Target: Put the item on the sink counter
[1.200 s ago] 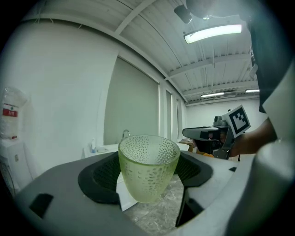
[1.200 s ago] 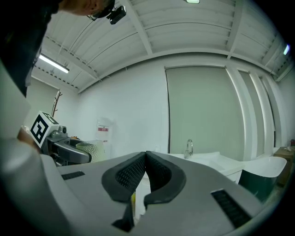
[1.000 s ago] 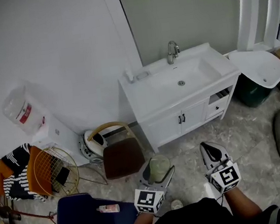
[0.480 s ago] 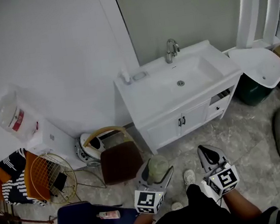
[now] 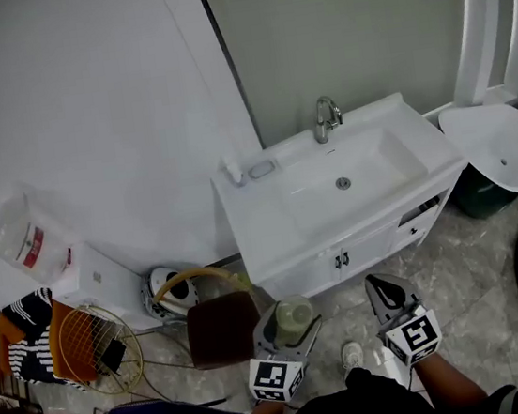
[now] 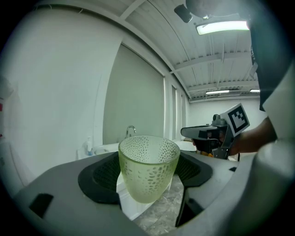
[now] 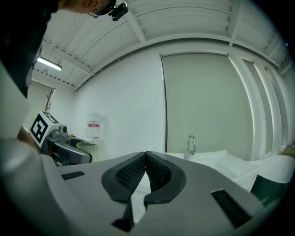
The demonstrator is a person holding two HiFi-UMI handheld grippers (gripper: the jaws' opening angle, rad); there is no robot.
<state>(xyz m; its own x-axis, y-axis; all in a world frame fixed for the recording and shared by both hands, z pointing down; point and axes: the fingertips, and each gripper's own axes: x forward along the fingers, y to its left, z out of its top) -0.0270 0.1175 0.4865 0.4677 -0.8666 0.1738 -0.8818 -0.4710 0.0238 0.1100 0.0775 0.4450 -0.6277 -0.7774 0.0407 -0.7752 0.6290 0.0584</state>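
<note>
A pale green frosted cup (image 6: 148, 167) with a dotted pattern stands upright between the jaws of my left gripper (image 5: 291, 322), which is shut on it; the same cup (image 5: 294, 317) shows low in the head view and, small, at the left of the right gripper view (image 7: 91, 150). My right gripper (image 5: 391, 299) is shut with nothing in it, its pads (image 7: 146, 173) touching. The white sink counter (image 5: 268, 200) with its basin and chrome faucet (image 5: 325, 118) lies ahead of both grippers, above a white cabinet. The faucet (image 7: 190, 145) also shows beyond the right jaws.
A soap bottle (image 5: 232, 171) and a small dish (image 5: 261, 170) sit on the counter's left end. A brown stool (image 5: 220, 328) stands on the floor left of the cabinet, beside a wire basket (image 5: 93, 341) and a small appliance (image 5: 165, 294). A white lidded bin (image 5: 497, 146) stands at right.
The view has moved nearer the sink, which now sits lower and more central. Both grippers kept their places, the left one still holding the cup.
</note>
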